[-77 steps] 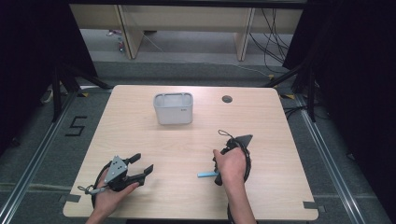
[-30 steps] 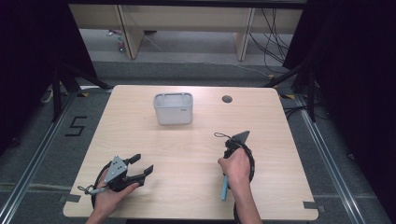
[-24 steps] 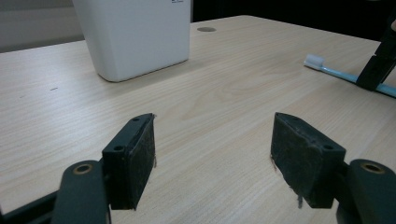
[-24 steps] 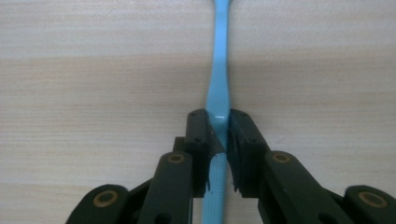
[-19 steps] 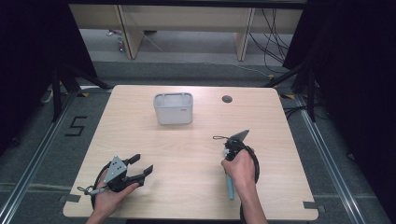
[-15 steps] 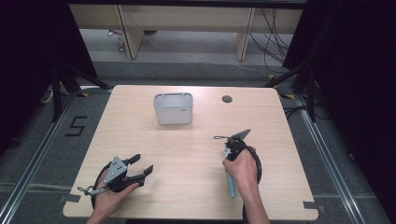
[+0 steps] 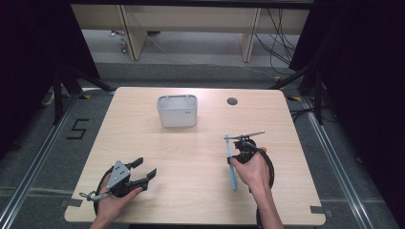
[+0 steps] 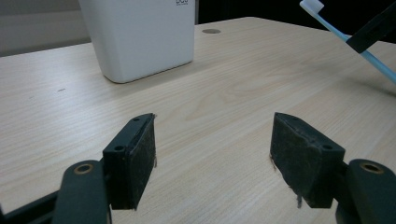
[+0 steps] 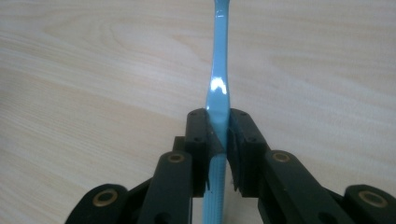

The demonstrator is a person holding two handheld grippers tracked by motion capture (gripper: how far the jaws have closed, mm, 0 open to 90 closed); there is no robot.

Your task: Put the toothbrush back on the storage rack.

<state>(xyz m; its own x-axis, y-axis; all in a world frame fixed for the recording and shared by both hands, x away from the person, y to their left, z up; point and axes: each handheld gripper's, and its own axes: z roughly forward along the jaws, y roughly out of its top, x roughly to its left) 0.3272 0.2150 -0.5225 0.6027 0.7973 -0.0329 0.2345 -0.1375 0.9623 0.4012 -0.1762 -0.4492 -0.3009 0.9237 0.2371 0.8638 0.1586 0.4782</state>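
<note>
One light-blue plastic toothbrush [image 7: 230, 160], clamped in my right claw [image 7: 232, 155], points twelve o'clock; white rectangular plastic holder [image 7: 177, 110] lies at eleven o'clock.

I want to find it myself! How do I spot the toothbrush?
Look at the wooden table, then its right side, where the right gripper is. Pinched in its jaws is the toothbrush, thin and light blue; the white cup is far chunkier.

Light-blue toothbrush [image 7: 230, 160] — slim, white-headed — held above the table.
</note>
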